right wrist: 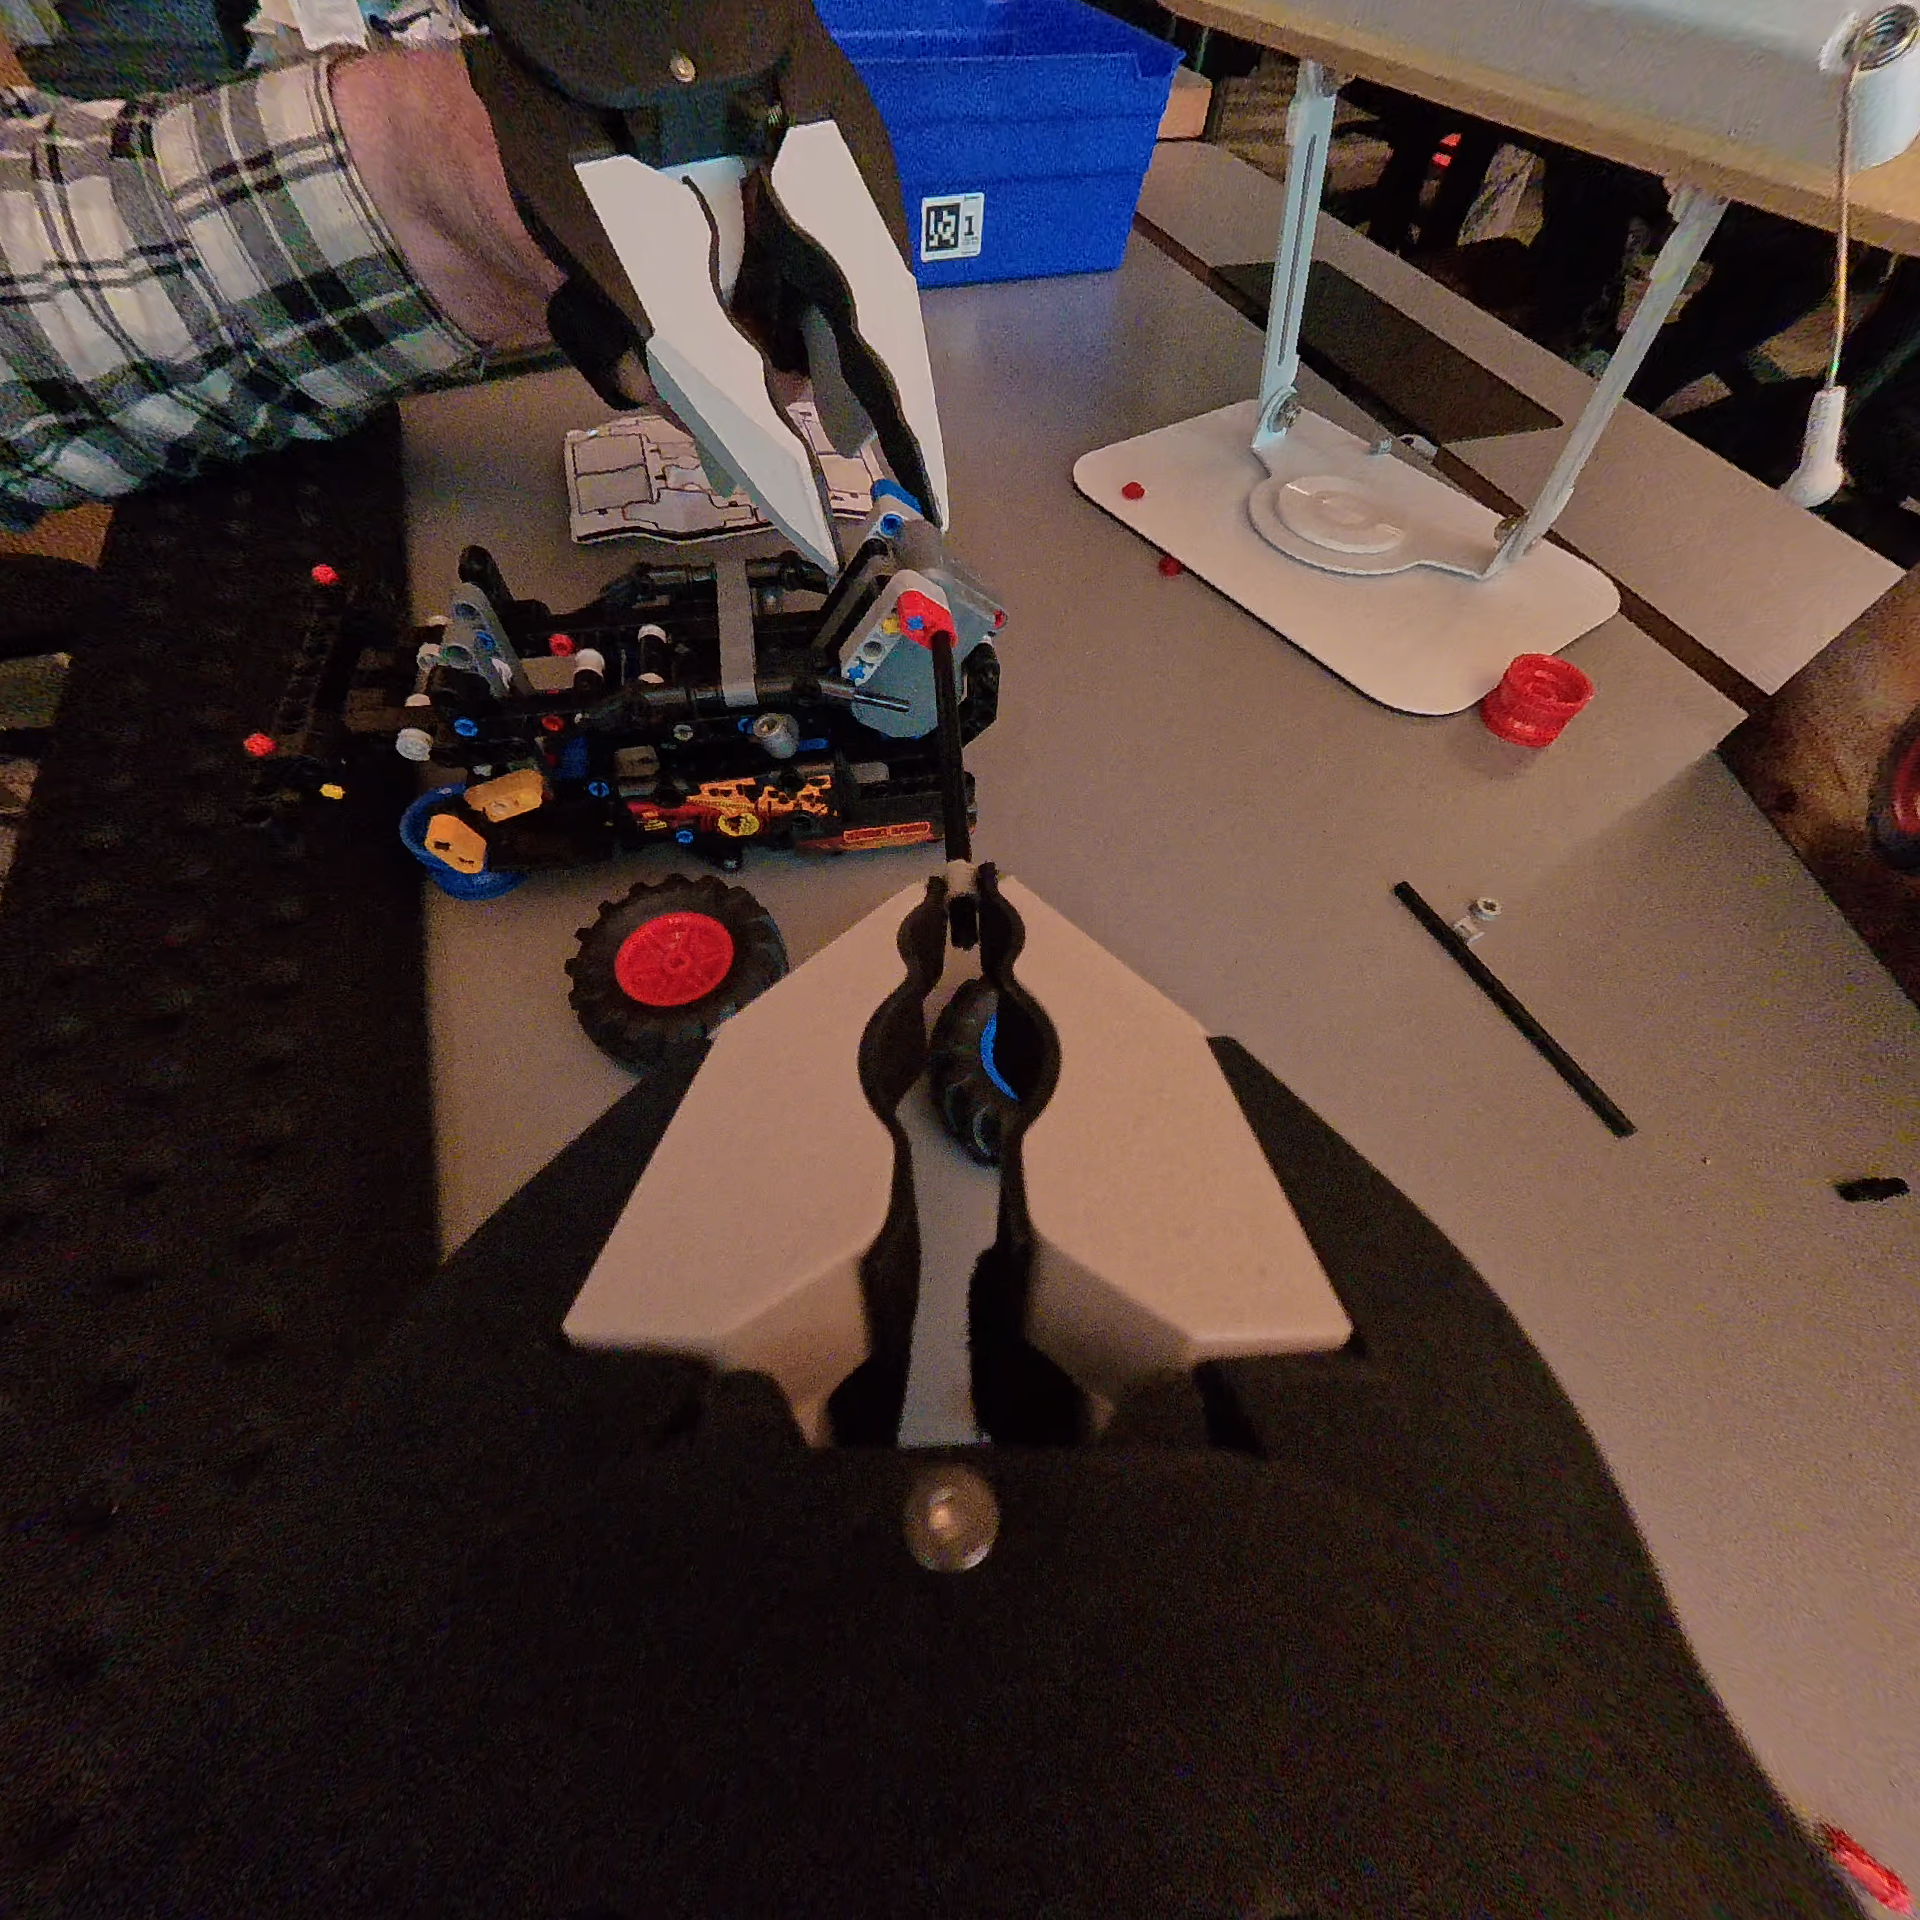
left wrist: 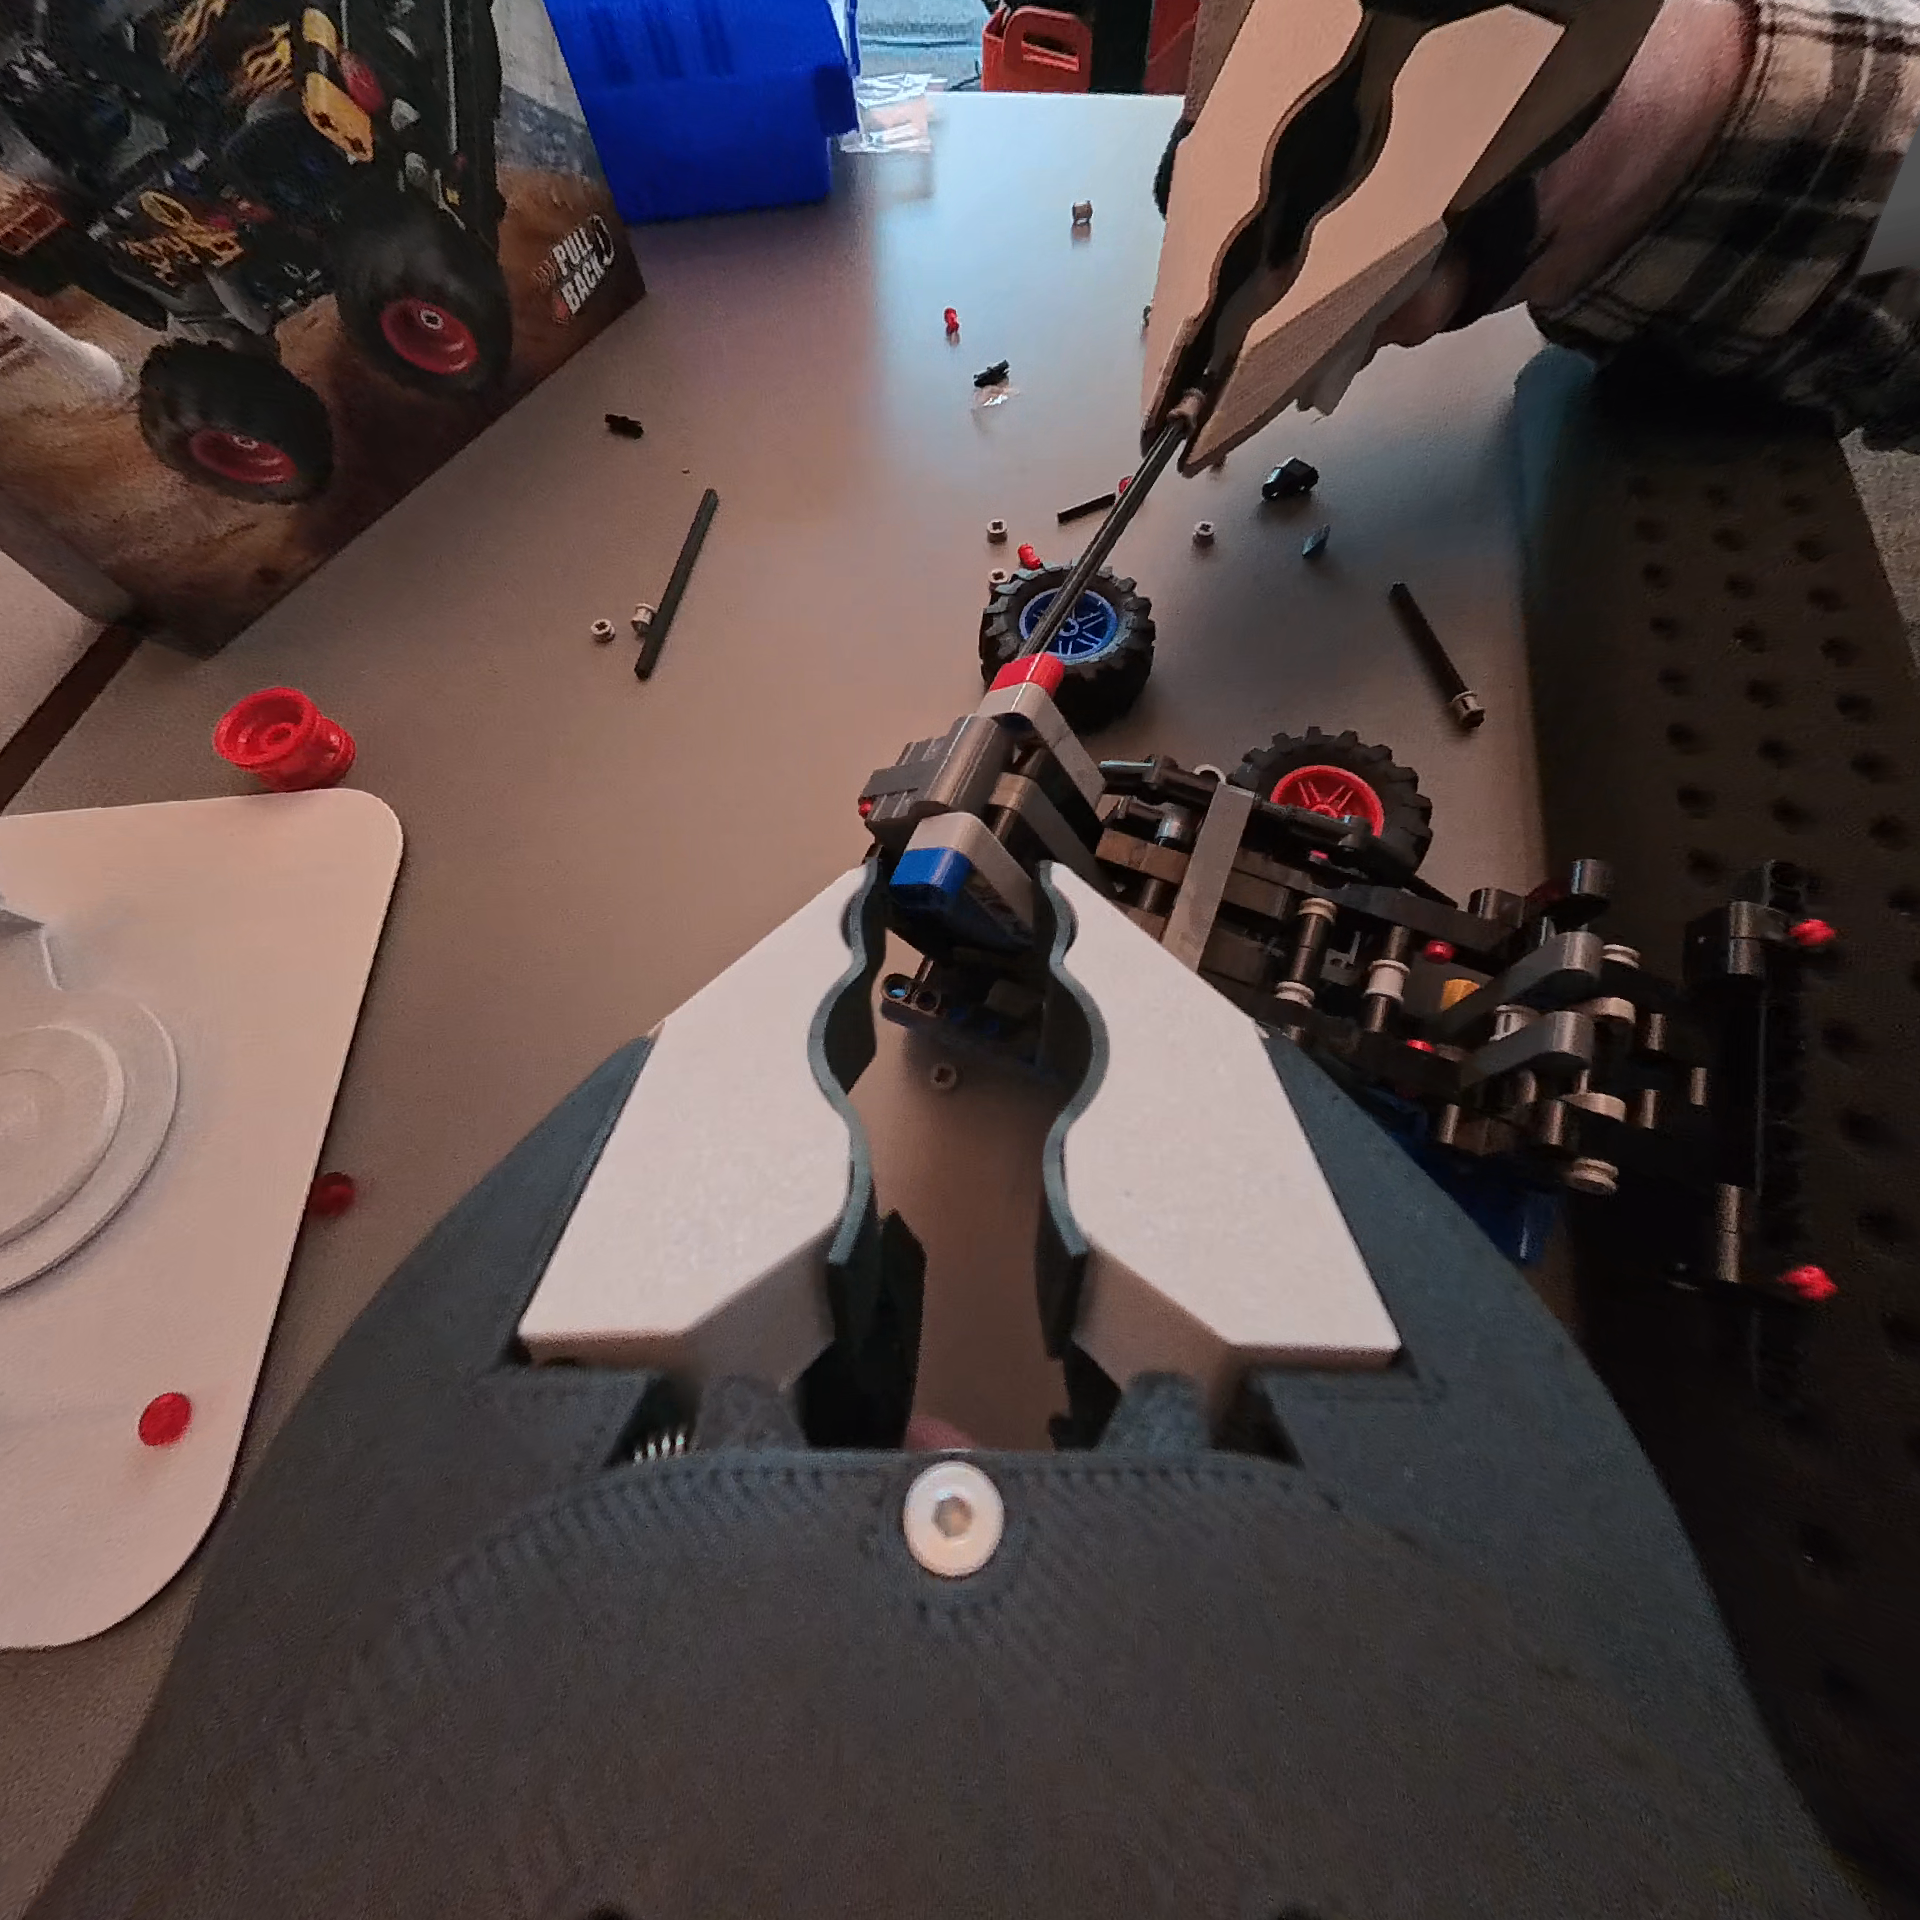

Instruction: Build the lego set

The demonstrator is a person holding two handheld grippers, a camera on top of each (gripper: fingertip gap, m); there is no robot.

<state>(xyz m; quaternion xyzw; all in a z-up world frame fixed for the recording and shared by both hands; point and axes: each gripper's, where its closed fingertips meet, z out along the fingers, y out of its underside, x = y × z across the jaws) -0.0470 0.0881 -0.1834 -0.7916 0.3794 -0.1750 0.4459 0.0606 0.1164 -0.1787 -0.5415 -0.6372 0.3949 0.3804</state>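
Left gripper (left wrist: 956, 914) is sitting closest to the lens in the left wrist view, jaws closed partway around the blue and grey end of the lego truck chassis (left wrist: 1351, 935), which is lying on its side on the grey worktop (left wrist: 727, 831) with its far end hanging over onto a black perforated mat (left wrist: 1714, 727). Right gripper (right wrist: 961, 904) is pinching the end of a long black axle (right wrist: 951, 748), jaws nearly closed on it, and the other end of the axle is going into a red bush (right wrist: 925, 613) on the chassis's grey corner piece. A blue-hub wheel (left wrist: 1070, 634) is lying just behind that, a red-hub wheel (right wrist: 675, 961) is resting beside the chassis, and a loose red rim (left wrist: 283, 736) is sitting by the white lamp base (right wrist: 1351, 561). Spare black axles (left wrist: 675, 582), little grey bushes and red pins are lying scattered around, with the set's box (left wrist: 260, 312) and a blue bin (right wrist: 997, 135) standing at the back
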